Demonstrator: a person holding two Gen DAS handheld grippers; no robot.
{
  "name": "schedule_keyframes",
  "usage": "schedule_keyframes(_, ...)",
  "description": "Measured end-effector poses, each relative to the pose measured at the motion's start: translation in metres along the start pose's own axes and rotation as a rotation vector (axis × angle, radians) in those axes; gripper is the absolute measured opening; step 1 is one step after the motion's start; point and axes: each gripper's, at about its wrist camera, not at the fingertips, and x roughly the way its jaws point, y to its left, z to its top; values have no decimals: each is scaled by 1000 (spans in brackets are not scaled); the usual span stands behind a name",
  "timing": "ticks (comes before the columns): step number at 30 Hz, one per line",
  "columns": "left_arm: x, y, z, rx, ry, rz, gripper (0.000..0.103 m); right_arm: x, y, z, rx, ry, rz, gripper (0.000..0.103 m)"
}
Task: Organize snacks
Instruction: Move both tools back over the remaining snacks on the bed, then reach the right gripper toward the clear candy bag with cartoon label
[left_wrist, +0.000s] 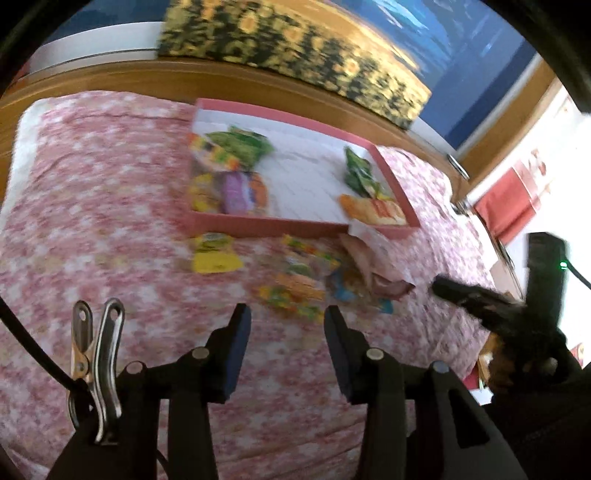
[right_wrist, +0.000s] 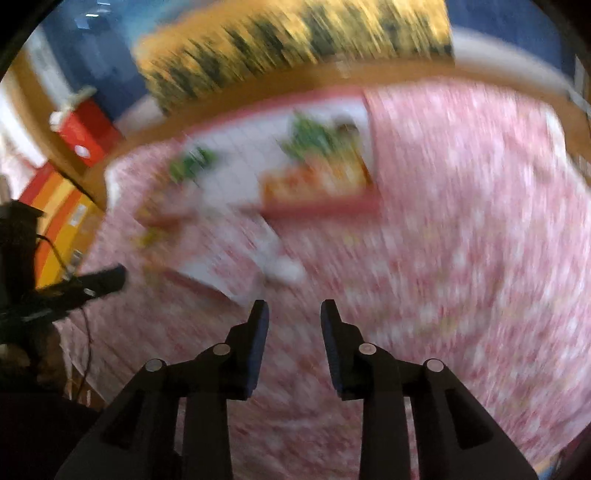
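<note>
A pink tray (left_wrist: 288, 223) with a white floor lies on the pink flowered bedspread (left_wrist: 92, 206). It holds green (left_wrist: 240, 144), purple (left_wrist: 240, 192) and orange (left_wrist: 373, 210) snack packets. Several loose packets, one yellow (left_wrist: 214, 258), lie on the spread in front of the tray. My left gripper (left_wrist: 288, 314) is open and empty, hovering just short of the loose packets. My right gripper (right_wrist: 294, 314) is open and empty over the spread; its view is badly blurred, with the tray (right_wrist: 325, 206) ahead. The right gripper also shows at the right of the left wrist view (left_wrist: 465, 295).
A wooden headboard (left_wrist: 129, 79) and a sunflower picture (left_wrist: 295, 55) stand behind the bed. The bed's right edge drops off near red and white furniture (left_wrist: 517, 199). A metal clip (left_wrist: 96, 354) hangs on the left gripper's cable.
</note>
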Motion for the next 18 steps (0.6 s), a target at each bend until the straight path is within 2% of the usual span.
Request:
schedule_keyframes(2, -4, 7, 0, -19, -13, 13, 43, -14, 21, 12, -85, -87, 25, 32)
schedule_keyframes(4, -7, 14, 1, -38, -23, 28, 43, -16, 40, 21, -159, -124, 79, 39)
schedule_keyframes(6, -10, 19, 1, -48, -29, 40, 43, -4, 60, 27, -223, -106, 144, 46)
schedule_keyframes(10, -17, 28, 0, -67, -47, 67, 43, 23, 99, 33, -368, -36, 265, 50)
schedule_keyframes(14, -20, 38, -3, -93, -61, 105, 43, 54, 117, 33, -451, 58, 245, 50)
schedule_keyframes(16, -23, 43, -5, -101, -68, 121, 43, 67, 117, 34, -460, 102, 227, 56)
schedule_keyframes(18, -24, 47, -6, -109, -69, 131, 43, 79, 123, 36, -480, 123, 203, 68)
